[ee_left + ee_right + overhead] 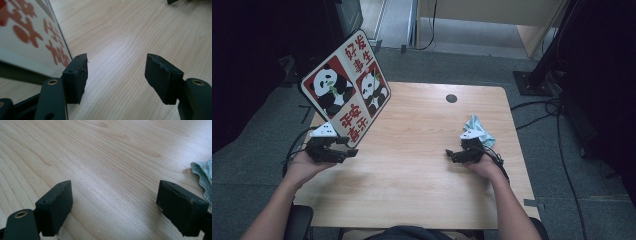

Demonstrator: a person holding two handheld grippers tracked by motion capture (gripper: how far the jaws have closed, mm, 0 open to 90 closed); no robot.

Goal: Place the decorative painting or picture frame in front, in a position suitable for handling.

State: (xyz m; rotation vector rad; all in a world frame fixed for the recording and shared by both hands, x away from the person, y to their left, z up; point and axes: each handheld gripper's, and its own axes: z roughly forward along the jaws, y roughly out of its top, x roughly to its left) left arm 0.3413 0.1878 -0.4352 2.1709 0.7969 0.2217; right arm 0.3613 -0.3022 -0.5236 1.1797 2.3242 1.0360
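The panda board (346, 88) is seen tilted up at the bench's (422, 165) left edge, just beside the left tongs (116, 75), which are spread with nothing between, while the right tongs (113, 205) are held wide and empty near a crumpled cloth (477, 129).

- one panda board (346, 87), tilted, two pandas printed on it
- two grippers: left gripper (343, 154), right gripper (454, 156)
- one cloth (478, 129), pale green
- one table (422, 185), wood
- one dark round hole (451, 98) in the tabletop
- two hands, one per gripper
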